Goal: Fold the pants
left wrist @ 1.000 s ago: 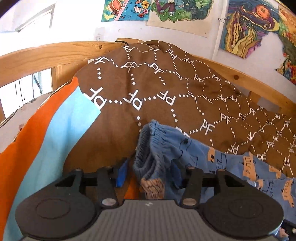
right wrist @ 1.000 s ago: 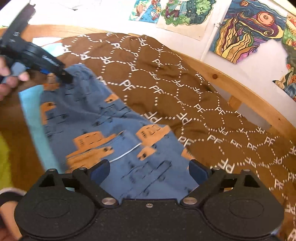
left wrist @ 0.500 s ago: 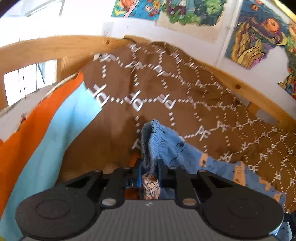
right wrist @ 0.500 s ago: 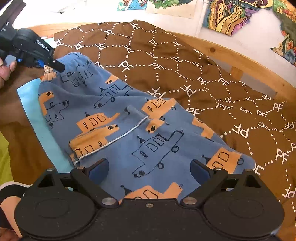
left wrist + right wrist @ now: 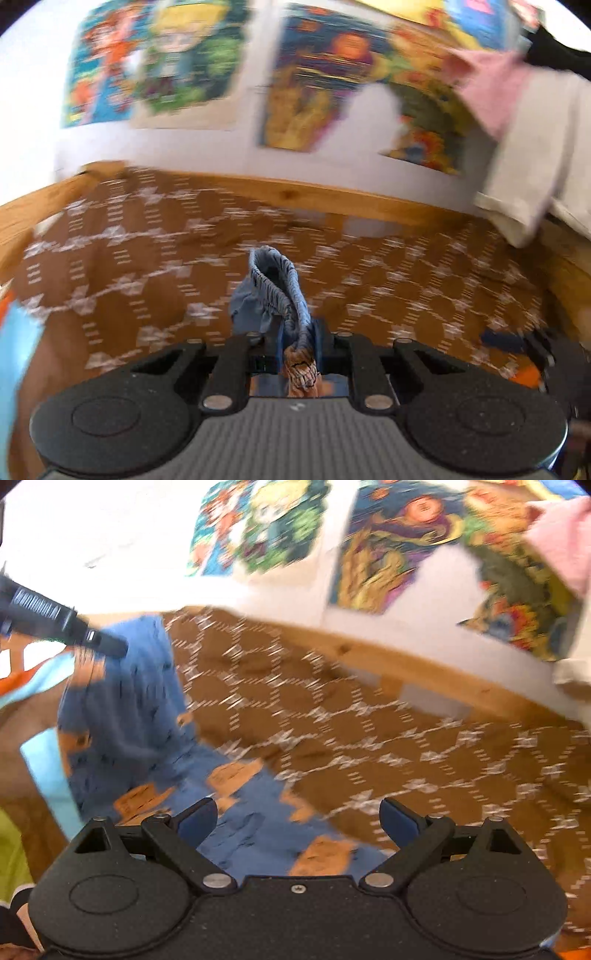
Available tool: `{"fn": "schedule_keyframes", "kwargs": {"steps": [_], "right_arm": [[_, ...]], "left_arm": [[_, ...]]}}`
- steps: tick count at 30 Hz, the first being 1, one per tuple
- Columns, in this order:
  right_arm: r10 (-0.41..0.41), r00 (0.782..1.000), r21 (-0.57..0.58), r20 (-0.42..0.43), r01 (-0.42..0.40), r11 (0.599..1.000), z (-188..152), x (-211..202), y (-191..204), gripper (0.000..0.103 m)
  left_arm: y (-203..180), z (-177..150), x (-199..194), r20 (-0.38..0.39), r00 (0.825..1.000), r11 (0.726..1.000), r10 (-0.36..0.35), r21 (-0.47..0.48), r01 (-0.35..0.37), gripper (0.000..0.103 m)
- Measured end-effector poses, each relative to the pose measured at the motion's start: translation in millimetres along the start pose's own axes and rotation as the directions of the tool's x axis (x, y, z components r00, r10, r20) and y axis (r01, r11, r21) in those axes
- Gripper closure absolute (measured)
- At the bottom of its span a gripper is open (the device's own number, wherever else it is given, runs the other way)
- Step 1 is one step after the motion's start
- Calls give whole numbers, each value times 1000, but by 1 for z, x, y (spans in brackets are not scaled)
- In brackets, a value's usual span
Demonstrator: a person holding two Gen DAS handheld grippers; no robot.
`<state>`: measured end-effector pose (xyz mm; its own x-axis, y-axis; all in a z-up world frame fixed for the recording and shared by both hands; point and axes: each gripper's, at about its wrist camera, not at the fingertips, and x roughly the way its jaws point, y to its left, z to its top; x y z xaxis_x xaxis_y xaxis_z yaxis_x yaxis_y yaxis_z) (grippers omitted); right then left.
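- The pants (image 5: pixel 147 716) are soft, light cotton, blue with orange cartoon prints; they sag and drape wherever nothing supports them, so I judge they will trail and bunch instead of holding a shape.
- They lie on the brown bedspread (image 5: pixel 369 738) of the bed, from 6 o'clock in the right wrist view up to 10 o'clock, where one end is lifted clear of the bed.
- The gathered elastic waistband (image 5: pixel 284 288) is the thickest, firmest part, likely the best place to take hold; thin leg cloth could slip out.
- The left gripper (image 5: pixel 300 345) is pressed together on that waistband, a wad of cloth pinched between its pads and sticking out behind them.
- Seen from the right wrist, it reaches in from 9 o'clock, tilted a little downward, with the cloth hanging off its tip.
- The right gripper (image 5: pixel 297 819) is spread wide and holds nothing; it hovers tilted down over the lower part of the pants.
- Both views are blurred, so fine folds cannot be made out.
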<state>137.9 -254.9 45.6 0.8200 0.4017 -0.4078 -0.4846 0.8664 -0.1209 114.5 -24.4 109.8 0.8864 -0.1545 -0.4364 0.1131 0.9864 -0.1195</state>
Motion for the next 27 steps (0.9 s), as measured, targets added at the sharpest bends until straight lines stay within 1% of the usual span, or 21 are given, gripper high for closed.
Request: {"fn": "schedule_keyframes", "kwargs": {"steps": [3, 5, 8, 10, 11, 12, 13, 14, 15, 17, 18, 20, 22, 24, 25, 27], "right_arm": [[-60, 998, 48, 17, 59, 997, 0, -13, -27, 8], [-92, 995, 83, 26, 89, 993, -5, -18, -46, 8], [-140, 990, 116, 21, 137, 984, -15, -18, -69, 8], [-161, 987, 148, 11, 157, 976, -22, -17, -83, 8], [-165, 986, 172, 7, 162, 972, -26, -15, -90, 8], [-163, 987, 200, 5, 159, 967, -29, -14, -96, 8], [-154, 988, 225, 6, 149, 963, -33, -13, -101, 8], [-133, 991, 256, 8, 126, 958, -36, -11, -105, 8], [-106, 994, 282, 9, 99, 954, -39, -9, -108, 8], [-24, 1000, 333, 15, 17, 943, -45, -4, -110, 8], [24, 1000, 359, 16, -28, 933, -48, 0, -111, 8], [110, 994, 400, 17, -107, 910, -51, 8, -109, 9], [186, 982, 423, 15, -175, 889, -53, 18, -103, 13], [241, 971, 438, 2, -217, 873, -53, 28, -94, 22], [260, 966, 447, -3, -231, 864, -53, 33, -91, 25], [285, 958, 470, -15, -245, 848, -54, 41, -85, 38]], "left_arm": [[-40, -9, 14, -39, 996, 993, -82, 86, 85, 86], [-67, -17, 25, -71, 989, 979, -129, 149, 138, 85], [-104, -36, 48, -119, 983, 950, -138, 264, 165, 84], [-119, -49, 65, -172, 973, 933, -151, 301, 198, 80], [-126, -59, 74, -207, 964, 919, -170, 318, 230, 74], [-129, -67, 79, -224, 956, 910, -188, 327, 256, 72], [-132, -74, 82, -235, 950, 900, -203, 338, 276, 63], [-133, -80, 81, -242, 948, 891, -206, 353, 284, 53], [-135, -88, 79, -245, 949, 882, -200, 378, 283, 48], [-136, -101, 73, -237, 953, 859, -188, 430, 276, 48], [-135, -106, 70, -234, 957, 846, -170, 463, 264, 48], [-133, -116, 66, -236, 962, 823, -135, 515, 242, 48], [-130, -121, 62, -236, 965, 810, -116, 539, 229, 49], [-127, -123, 62, -241, 966, 802, -94, 556, 217, 49], [-125, -123, 62, -245, 966, 803, -83, 558, 211, 50], [-122, -124, 64, -257, 963, 808, -78, 549, 212, 56]]}}
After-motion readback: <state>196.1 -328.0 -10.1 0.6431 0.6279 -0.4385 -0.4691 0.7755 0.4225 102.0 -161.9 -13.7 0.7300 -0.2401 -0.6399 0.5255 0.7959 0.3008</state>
